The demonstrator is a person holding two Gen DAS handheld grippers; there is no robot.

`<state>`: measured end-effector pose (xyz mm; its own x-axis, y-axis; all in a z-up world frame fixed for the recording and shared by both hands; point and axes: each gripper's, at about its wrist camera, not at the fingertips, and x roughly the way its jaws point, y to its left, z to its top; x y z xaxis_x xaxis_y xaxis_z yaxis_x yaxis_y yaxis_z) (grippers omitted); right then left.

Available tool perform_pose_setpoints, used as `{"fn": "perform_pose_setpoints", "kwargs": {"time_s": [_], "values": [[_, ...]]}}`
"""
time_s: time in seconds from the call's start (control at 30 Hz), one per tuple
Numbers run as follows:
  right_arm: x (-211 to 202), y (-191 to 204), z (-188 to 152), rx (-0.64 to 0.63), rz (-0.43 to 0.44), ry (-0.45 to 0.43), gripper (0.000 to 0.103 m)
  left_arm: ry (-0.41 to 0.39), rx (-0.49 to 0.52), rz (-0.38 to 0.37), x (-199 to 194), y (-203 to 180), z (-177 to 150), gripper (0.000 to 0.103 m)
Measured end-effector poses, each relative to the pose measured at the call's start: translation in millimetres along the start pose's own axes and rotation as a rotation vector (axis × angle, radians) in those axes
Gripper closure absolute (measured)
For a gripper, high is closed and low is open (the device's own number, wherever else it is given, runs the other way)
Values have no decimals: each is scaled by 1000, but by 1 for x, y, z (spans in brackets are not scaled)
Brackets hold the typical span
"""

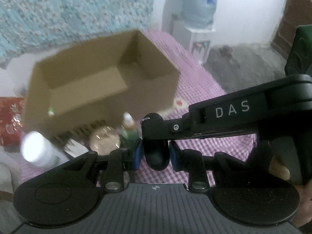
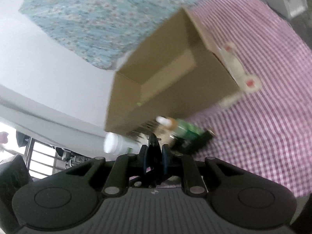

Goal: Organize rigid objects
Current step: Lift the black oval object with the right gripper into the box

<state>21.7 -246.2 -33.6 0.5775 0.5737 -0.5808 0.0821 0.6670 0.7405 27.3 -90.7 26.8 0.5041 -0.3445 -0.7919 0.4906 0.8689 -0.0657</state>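
Note:
A black rounded object (image 1: 156,154) with a small metal ring at its top hangs above the pink checked cloth (image 1: 204,142). My left gripper (image 1: 156,157) is shut on its lower end, blue pads pressing both sides. My right gripper reaches in from the right, its finger (image 1: 224,113) meeting the object's upper end. In the right wrist view the right gripper (image 2: 155,159) is shut on the same black object (image 2: 154,148), seen edge-on. An open cardboard box (image 1: 93,81) (image 2: 165,78) stands just beyond, blurred.
In front of the box lie a white bottle (image 1: 37,150) (image 2: 117,144), a round metal tin (image 1: 104,140) and a green bottle with a white cap (image 1: 129,128) (image 2: 183,129). A red packet (image 1: 9,120) is at the left. A water dispenser (image 1: 197,19) stands behind.

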Motion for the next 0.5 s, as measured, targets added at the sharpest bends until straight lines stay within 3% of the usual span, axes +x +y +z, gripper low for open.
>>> {"fn": "perform_pose_setpoints", "kwargs": {"time_s": [0.27, 0.4, 0.5], "values": [[8, 69, 46, -166, 74, -11, 86, -77, -58, 69, -31, 39, 47, 75], [35, 98, 84, -213, 112, 33, 86, -63, -98, 88, -29, 71, 76, 75], [71, 102, 117, -184, 141, 100, 86, -2, -138, 90, -9, 99, 96, 75]]}}
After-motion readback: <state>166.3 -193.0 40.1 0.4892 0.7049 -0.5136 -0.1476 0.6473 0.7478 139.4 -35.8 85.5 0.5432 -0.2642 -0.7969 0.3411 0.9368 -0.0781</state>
